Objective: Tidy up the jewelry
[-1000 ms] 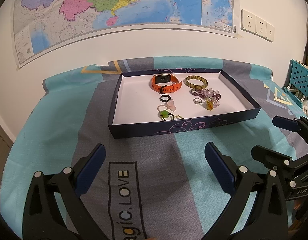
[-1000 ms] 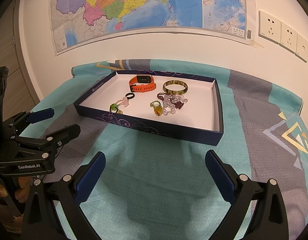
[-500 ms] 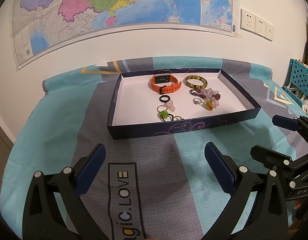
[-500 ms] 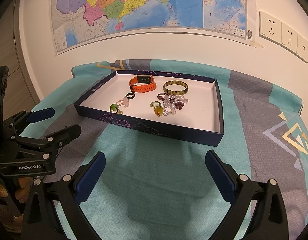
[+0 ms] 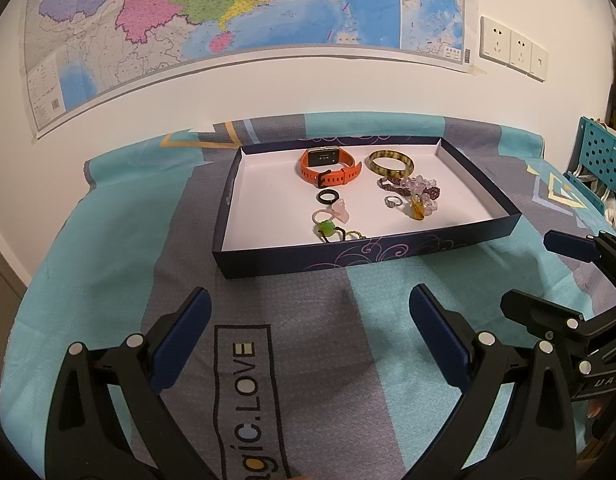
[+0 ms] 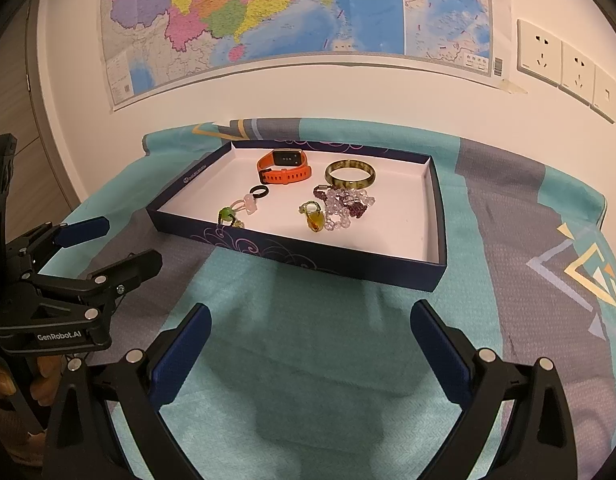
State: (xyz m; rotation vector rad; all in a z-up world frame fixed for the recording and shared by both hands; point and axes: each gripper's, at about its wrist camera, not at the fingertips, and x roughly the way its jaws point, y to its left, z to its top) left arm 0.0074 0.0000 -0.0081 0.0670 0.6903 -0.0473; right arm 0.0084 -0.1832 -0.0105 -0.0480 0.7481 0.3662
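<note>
A dark blue shallow box (image 5: 348,258) (image 6: 308,254) with a white floor holds the jewelry. Inside lie an orange watch (image 5: 330,166) (image 6: 283,168), a mottled green-brown bangle (image 5: 390,163) (image 6: 350,174), a purple and clear bead bracelet (image 5: 418,188) (image 6: 346,206), a black ring (image 5: 328,197) (image 6: 259,191), a pink ring (image 5: 332,214), a green bead piece (image 5: 328,229) (image 6: 226,215), a silver ring (image 5: 392,201) and an amber pendant (image 5: 418,210) (image 6: 316,220). My left gripper (image 5: 308,320) and my right gripper (image 6: 310,334) both hover open over the cloth in front of the box, holding nothing.
A teal and grey patterned cloth (image 5: 107,260) covers the table. A map (image 5: 227,20) and wall sockets (image 6: 564,64) are on the wall behind. A teal chair (image 5: 600,156) stands at the right. A hand (image 6: 11,384) holds the left gripper's handle.
</note>
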